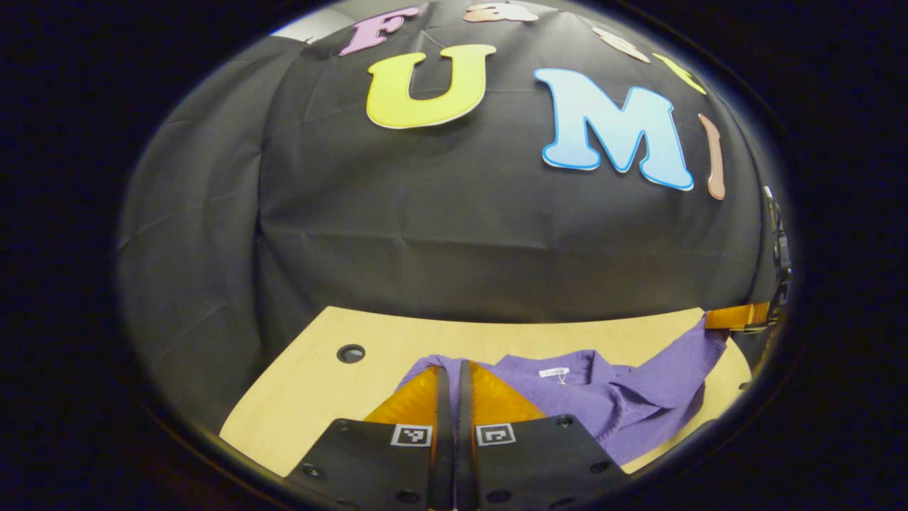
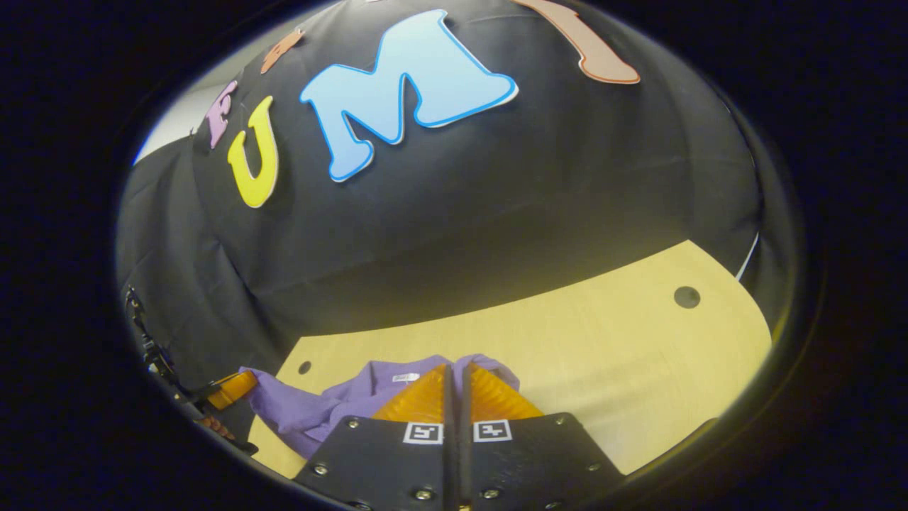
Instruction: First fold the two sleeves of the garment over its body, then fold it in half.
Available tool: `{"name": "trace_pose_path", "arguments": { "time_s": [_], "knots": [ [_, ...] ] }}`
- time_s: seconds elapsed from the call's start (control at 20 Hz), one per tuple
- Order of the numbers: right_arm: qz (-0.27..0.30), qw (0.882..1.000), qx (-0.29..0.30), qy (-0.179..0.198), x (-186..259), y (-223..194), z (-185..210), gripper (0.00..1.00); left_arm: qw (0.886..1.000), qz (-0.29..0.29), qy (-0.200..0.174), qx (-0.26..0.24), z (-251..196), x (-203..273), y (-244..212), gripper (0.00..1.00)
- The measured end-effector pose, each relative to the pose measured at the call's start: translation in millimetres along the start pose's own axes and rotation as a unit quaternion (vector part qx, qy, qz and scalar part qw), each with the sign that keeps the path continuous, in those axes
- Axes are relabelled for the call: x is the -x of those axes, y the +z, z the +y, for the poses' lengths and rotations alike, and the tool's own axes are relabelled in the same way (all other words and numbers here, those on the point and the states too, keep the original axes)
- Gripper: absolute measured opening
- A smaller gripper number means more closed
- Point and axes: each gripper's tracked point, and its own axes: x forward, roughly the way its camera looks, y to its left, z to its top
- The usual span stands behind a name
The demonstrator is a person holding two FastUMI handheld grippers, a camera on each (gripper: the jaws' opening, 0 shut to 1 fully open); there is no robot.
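A purple ribbed shirt (image 1: 624, 408) with a white neck label lies bunched on the light wooden table (image 1: 319, 383). In the left gripper view my left gripper (image 1: 454, 365) is shut, its fingertips pinching the shirt's near left edge. The fabric stretches up to the right, where the right gripper (image 1: 741, 316) holds a raised corner. In the right gripper view my right gripper (image 2: 454, 367) is shut with purple shirt (image 2: 319, 408) cloth gathered round its tips. The left gripper (image 2: 230, 389) shows far left, gripping the other end of the cloth, with a hand just below it.
The black cloth wall stands close behind the table. A round hole (image 1: 351, 353) is set in the tabletop left of the shirt, and another hole (image 2: 686, 297) at the far right. Bare wood (image 2: 603, 355) spreads right of the shirt.
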Motion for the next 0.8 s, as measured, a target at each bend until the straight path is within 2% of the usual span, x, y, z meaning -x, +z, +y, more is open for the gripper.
{"name": "trace_pose_path", "arguments": {
  "time_s": [0.25,0.5,0.65,0.7,0.75,0.8],
  "knots": [
    [-0.008,0.998,0.052,-0.023,-23.1,1.8,-7.7,0.01,1.0,-0.015,0.011,-0.022,-4.8,-24.0,0.9,0.08],
    [-0.007,0.991,0.118,-0.058,-43.5,-10.3,-16.1,0.02,0.999,0.0,0.017,-0.028,-13.6,-46.5,-26.0,0.08],
    [0.001,0.986,0.151,-0.075,-46.5,-18.6,-17.6,0.02,0.999,0.02,0.01,-0.025,-19.0,-48.2,-38.2,0.18],
    [0.004,0.984,0.16,-0.078,-45.6,-20.5,-15.4,0.05,0.999,0.022,0.009,-0.024,-20.2,-46.3,-38.7,0.29],
    [0.007,0.982,0.169,-0.082,-44.2,-22.2,-14.4,0.05,1.0,0.019,0.004,-0.019,-21.8,-45.2,-35.3,0.29],
    [0.009,0.981,0.178,-0.083,-41.5,-23.1,-12.3,0.07,1.0,0.016,-0.001,-0.014,-23.8,-42.5,-32.3,0.41]
  ]
}}
